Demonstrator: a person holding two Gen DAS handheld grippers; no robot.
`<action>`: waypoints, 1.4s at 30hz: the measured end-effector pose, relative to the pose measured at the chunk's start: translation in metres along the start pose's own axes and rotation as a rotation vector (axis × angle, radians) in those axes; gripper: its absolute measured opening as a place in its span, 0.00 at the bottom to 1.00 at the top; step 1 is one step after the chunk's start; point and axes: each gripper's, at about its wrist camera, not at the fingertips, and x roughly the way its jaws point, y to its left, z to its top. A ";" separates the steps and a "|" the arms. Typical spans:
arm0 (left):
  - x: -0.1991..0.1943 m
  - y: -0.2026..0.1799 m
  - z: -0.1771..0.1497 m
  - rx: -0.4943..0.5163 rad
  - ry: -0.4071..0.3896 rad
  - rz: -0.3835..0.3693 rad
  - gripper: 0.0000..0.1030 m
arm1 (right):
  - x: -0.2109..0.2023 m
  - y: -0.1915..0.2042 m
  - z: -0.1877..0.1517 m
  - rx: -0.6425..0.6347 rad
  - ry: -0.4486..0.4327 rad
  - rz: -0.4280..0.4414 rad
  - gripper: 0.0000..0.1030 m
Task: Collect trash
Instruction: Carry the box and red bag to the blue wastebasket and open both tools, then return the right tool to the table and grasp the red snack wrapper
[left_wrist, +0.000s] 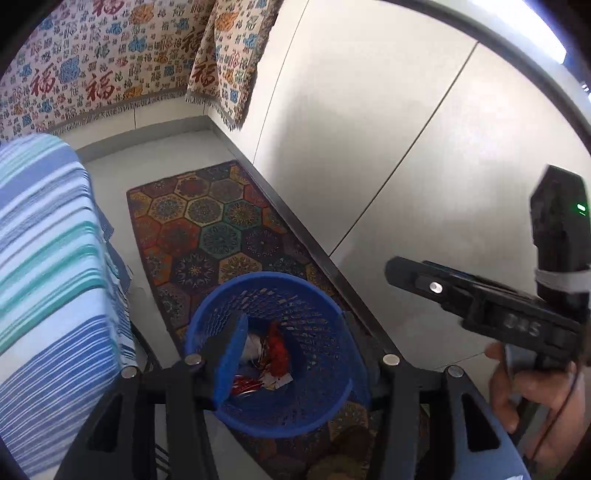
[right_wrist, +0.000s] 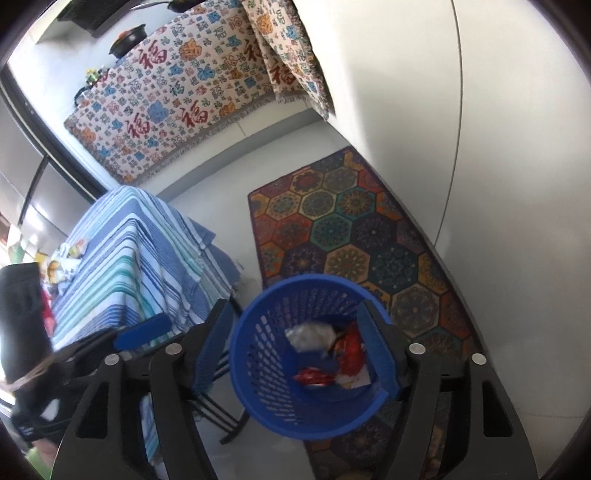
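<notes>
Both my grippers, left gripper (left_wrist: 295, 365) and right gripper (right_wrist: 299, 354), hover parted and empty over the blue basket (right_wrist: 258, 354) at lower centre, so the wrappers (right_wrist: 332, 354) lie inside it.

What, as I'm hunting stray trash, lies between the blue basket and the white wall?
Only the hexagon-patterned rug beside the blue basket, no litter visible; the right wrist view shows this.

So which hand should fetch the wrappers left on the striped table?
Left. Both tongs are open above the blue basket, but the left tongs are on the striped table's side, closer to the wrappers; the right tongs are over by the white wall.
</notes>
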 end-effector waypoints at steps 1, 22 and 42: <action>-0.011 -0.002 -0.003 0.012 -0.012 0.001 0.52 | -0.002 0.003 0.001 -0.015 -0.009 -0.018 0.79; -0.202 0.157 -0.140 -0.265 -0.134 0.495 0.58 | 0.008 0.268 -0.085 -0.587 -0.049 0.159 0.93; -0.258 0.271 -0.176 -0.368 -0.145 0.635 0.79 | 0.090 0.475 -0.090 -0.803 0.076 0.305 0.82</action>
